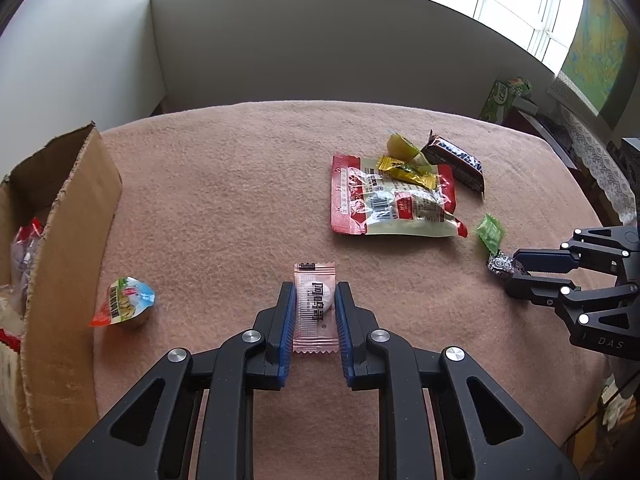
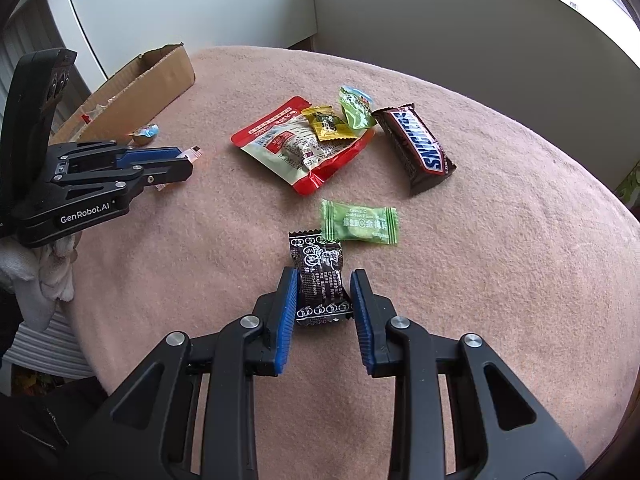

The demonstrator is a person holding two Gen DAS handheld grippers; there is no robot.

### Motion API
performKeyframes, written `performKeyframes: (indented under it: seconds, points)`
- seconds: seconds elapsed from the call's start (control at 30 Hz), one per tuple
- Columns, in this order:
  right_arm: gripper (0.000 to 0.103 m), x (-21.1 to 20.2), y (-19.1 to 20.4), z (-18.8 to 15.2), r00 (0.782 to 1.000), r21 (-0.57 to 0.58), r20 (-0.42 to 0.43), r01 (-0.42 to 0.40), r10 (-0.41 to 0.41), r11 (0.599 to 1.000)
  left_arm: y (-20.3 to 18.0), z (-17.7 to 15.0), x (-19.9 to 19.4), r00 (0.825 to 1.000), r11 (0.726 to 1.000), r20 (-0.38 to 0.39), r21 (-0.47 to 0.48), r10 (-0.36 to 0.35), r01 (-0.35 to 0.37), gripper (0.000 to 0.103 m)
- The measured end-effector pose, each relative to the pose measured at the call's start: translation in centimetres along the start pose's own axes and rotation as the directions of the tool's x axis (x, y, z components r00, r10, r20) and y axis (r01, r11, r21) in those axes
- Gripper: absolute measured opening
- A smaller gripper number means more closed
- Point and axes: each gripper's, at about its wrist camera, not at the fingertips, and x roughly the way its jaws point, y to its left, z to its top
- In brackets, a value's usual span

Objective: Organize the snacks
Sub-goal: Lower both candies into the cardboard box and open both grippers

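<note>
Pink cloth (image 1: 248,184) covers the table; the left gripper (image 1: 316,300) clamps a pink candy (image 1: 314,312) lengthwise, the cardboard box (image 1: 72,248) lying to its left. The right gripper (image 2: 325,292) pinches a black candy (image 2: 320,280).

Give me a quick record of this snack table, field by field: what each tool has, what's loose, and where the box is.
left tool: shut on pink candy wrapper
right tool: shut on dark brown candy packet
loose on pink cloth: green candy wrapper, Snickers bar, red-and-white pouch, small jelly cup
cardboard box: left edge, some snacks inside
</note>
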Motion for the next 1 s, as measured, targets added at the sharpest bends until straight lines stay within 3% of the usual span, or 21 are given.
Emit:
performKeyframes:
  seconds: [0.27,0.57,1.0]
  points:
    - [0.028,-3.0,2.2,0.0,0.999,-0.02,0.052,0.017,-0.016,1.0,0.2,-0.8,-4.0,0.997,1.0,0.073,0.012,-0.017,0.016,0.018]
    - [0.028,-5.1,6.2,3.7,0.991,-0.059,0.136,0.001,0.007,0.998,1.4,-1.0,-7.9,0.989,1.0,0.149,-0.017,-0.015,0.018,0.018]
    - [0.028,-3.1,15.9,12.8,0.971,-0.173,0.207,-0.087,0.122,0.981,9.9,-3.5,-12.6,0.974,0.987,0.192,-0.123,0.124,-0.102,0.018]
